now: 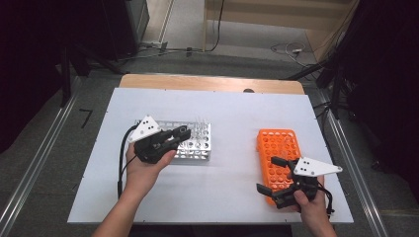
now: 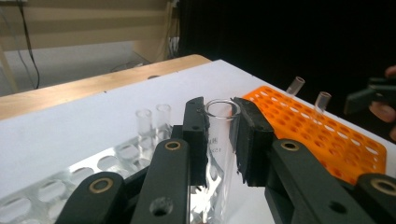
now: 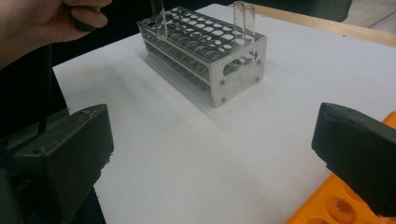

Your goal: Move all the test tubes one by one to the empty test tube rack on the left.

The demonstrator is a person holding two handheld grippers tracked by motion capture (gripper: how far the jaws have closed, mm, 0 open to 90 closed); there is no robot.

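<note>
Overhead camera and both close tongs cameras share the metal rack (image 1: 196,143).

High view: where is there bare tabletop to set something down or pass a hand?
The widest bare patch lies between the metal rack and the orange rack, running to the near edge of the table. The far strip behind both racks is also bare. It is crowded where the left gripper holds a glass tube at the metal rack, and where the open right gripper hangs over the orange rack.
</note>
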